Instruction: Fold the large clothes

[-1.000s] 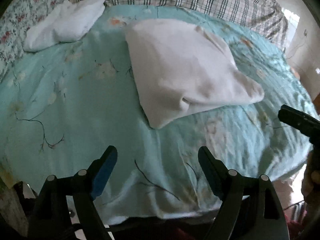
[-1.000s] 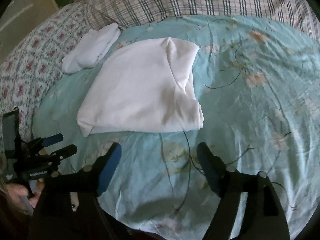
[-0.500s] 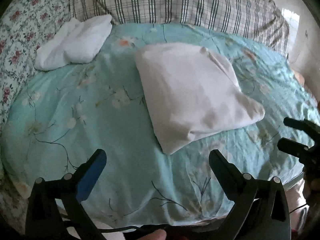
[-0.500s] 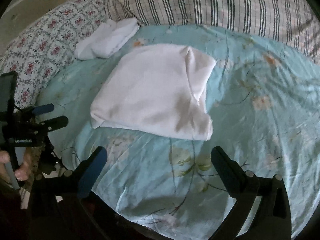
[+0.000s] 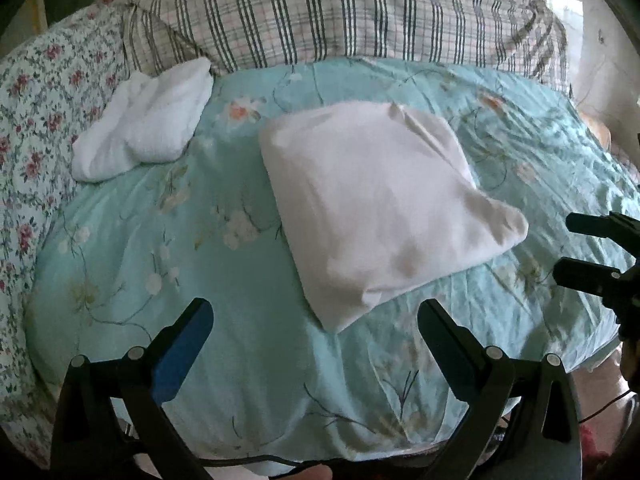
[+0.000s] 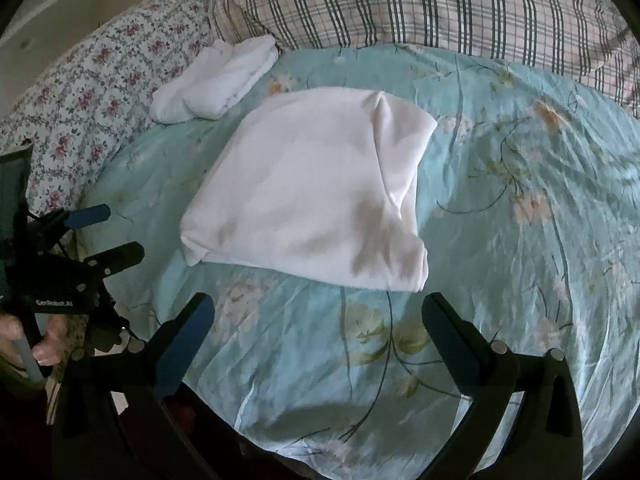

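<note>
— What does the large white garment [image 5: 384, 204] look like?
— It is plain white cloth, folded into a flat, roughly square packet with rounded corners.
— How does it lie?
— Flat on the bed's teal floral cover [image 5: 168, 264], turned so one corner points to the near edge. A narrow folded flap runs along its right side, and faint greyish marks show near the front.
— Anything on it?
— Nothing rests on it or touches it.

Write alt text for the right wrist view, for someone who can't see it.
A folded white garment lies on a teal floral bedspread, beyond the open, empty right gripper. A smaller white bundle sits near a plaid pillow.
</note>
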The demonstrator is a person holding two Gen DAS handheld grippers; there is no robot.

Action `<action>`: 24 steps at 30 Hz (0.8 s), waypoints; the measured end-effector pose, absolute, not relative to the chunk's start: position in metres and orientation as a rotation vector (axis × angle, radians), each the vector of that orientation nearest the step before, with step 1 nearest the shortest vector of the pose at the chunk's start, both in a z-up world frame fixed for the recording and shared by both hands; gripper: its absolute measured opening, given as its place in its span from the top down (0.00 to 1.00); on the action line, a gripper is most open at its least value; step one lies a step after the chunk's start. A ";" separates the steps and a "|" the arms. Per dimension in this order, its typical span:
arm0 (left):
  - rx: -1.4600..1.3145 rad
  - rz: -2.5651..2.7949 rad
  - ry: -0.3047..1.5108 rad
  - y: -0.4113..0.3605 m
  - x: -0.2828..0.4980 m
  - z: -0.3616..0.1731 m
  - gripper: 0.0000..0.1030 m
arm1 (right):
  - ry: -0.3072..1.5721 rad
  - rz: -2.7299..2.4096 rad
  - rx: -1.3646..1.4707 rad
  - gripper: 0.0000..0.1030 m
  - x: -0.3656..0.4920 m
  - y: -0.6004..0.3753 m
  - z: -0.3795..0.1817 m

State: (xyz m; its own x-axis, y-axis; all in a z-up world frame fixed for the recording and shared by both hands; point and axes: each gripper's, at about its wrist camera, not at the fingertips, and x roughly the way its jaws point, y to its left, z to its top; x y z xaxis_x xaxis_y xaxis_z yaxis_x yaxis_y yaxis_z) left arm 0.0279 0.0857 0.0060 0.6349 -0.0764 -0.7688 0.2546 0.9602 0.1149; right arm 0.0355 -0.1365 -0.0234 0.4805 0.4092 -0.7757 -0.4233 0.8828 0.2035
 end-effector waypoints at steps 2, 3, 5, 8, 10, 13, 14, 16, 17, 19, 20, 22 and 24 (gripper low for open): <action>0.231 -0.191 0.851 0.083 0.029 0.010 0.01 | 0.932 0.508 -0.021 0.00 0.037 -0.136 -0.019; 0.234 -0.191 0.849 0.082 0.029 0.011 0.01 | 0.928 0.510 -0.022 0.00 0.039 -0.135 -0.017; 0.244 -0.192 0.847 0.080 0.031 0.010 0.01 | 0.925 0.514 -0.023 0.00 0.040 -0.134 -0.015; 0.265 -0.189 0.842 0.077 0.031 0.010 0.01 | 0.928 0.513 -0.021 0.00 0.039 -0.133 -0.015; 0.271 -0.186 0.839 0.075 0.029 0.009 0.01 | 0.938 0.516 -0.022 0.00 0.043 -0.133 -0.015; 0.269 -0.186 0.841 0.075 0.032 0.009 0.01 | 0.944 0.522 -0.025 0.00 0.048 -0.134 -0.016; 0.266 -0.185 0.843 0.074 0.031 0.009 0.01 | 0.946 0.523 -0.023 0.00 0.048 -0.133 -0.016; 0.263 -0.183 0.843 0.075 0.033 0.009 0.01 | 0.943 0.526 -0.022 0.00 0.048 -0.133 -0.016; 0.263 -0.181 0.844 0.076 0.034 0.009 0.01 | 0.941 0.529 -0.021 0.00 0.048 -0.132 -0.015; 0.263 -0.180 0.846 0.077 0.038 0.009 0.01 | 0.937 0.529 -0.020 0.00 0.048 -0.132 -0.015; 0.260 -0.177 0.847 0.077 0.038 0.009 0.01 | 0.936 0.530 -0.019 0.00 0.048 -0.131 -0.015; 0.259 -0.175 0.847 0.077 0.039 0.009 0.01 | 0.936 0.531 -0.020 0.00 0.049 -0.132 -0.016; 0.263 -0.173 0.846 0.076 0.039 0.009 0.01 | 0.936 0.534 -0.020 0.00 0.049 -0.132 -0.016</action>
State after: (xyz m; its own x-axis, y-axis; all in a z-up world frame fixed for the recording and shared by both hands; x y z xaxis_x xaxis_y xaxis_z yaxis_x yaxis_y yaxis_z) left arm 0.0387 0.0758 0.0088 0.6516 -0.0464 -0.7572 0.2543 0.9537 0.1604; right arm 0.0492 -0.1322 -0.0155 0.4734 0.4278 -0.7700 -0.4449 0.8706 0.2102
